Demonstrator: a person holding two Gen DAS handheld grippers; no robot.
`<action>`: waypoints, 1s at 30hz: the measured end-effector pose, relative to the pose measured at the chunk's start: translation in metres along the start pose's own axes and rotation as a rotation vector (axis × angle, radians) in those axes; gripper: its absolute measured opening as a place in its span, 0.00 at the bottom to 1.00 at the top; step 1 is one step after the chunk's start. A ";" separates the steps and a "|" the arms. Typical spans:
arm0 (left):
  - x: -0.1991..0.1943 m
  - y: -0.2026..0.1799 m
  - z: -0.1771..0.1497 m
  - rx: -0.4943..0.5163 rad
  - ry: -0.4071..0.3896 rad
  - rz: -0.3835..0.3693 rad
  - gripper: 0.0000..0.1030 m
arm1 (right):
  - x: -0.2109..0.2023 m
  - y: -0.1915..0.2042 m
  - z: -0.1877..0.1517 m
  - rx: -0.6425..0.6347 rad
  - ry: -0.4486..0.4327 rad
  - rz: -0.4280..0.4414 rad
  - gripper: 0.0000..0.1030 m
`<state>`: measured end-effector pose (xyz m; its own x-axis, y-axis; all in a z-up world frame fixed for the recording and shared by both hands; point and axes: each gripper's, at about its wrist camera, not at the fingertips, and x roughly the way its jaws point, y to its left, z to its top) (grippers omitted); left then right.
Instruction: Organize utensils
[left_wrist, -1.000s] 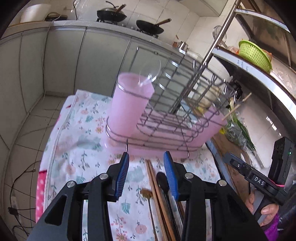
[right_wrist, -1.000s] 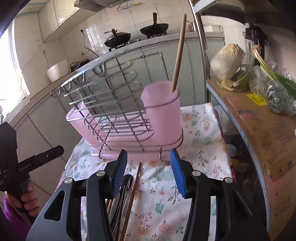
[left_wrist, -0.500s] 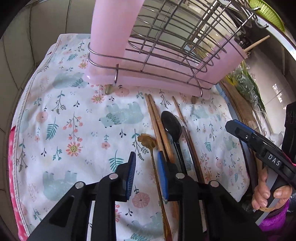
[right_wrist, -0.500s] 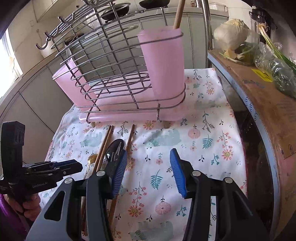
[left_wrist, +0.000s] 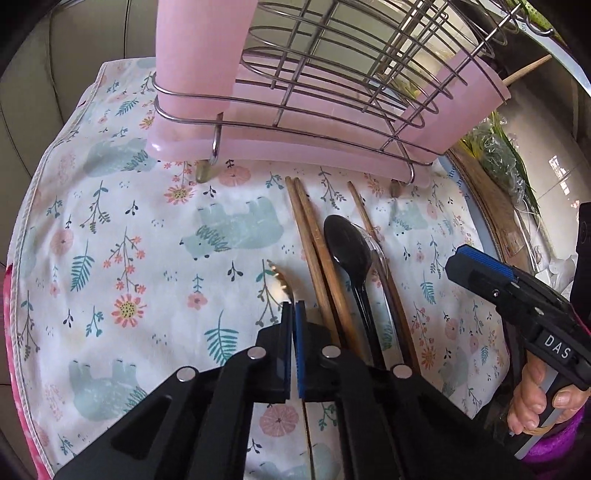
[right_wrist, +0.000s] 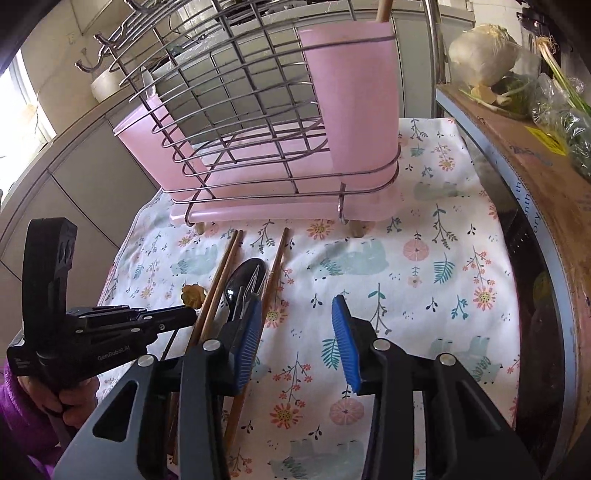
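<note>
Utensils lie on the floral cloth (left_wrist: 122, 236) in front of a wire rack with pink cups (left_wrist: 295, 122): a pair of wooden chopsticks (left_wrist: 314, 251), a black spoon (left_wrist: 349, 251), a further chopstick (left_wrist: 364, 218) and a thin gold fork (left_wrist: 280, 280). My left gripper (left_wrist: 294, 306) is shut on the gold fork's handle, low on the cloth. My right gripper (right_wrist: 295, 325) is open and empty above the cloth, just right of the utensils (right_wrist: 247, 280). A wooden stick (right_wrist: 384, 11) stands in the right pink cup (right_wrist: 354, 99).
A cardboard-topped shelf (right_wrist: 535, 177) with greens and a cabbage (right_wrist: 484, 51) borders the cloth on the right. Grey cabinets (right_wrist: 85, 173) stand behind the rack. The cloth's left edge (left_wrist: 22, 236) drops to the floor.
My left gripper has dropped to the cloth and closed from open onto the gold fork's handle. My right gripper has lowered toward the cloth and stayed open.
</note>
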<state>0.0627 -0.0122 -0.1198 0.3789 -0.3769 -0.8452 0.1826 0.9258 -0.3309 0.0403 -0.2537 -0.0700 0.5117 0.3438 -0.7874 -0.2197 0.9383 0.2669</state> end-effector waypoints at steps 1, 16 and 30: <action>-0.002 0.002 -0.001 -0.009 -0.007 0.001 0.01 | 0.001 0.001 0.000 0.001 0.008 0.009 0.34; -0.035 0.029 -0.005 -0.067 -0.077 -0.012 0.01 | 0.038 0.051 -0.008 -0.113 0.122 0.022 0.10; -0.039 0.037 -0.004 -0.084 -0.091 -0.021 0.01 | 0.021 0.016 -0.005 0.024 0.079 -0.012 0.05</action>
<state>0.0510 0.0367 -0.1013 0.4571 -0.3937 -0.7975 0.1159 0.9154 -0.3854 0.0434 -0.2314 -0.0845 0.4469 0.3296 -0.8317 -0.1939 0.9432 0.2696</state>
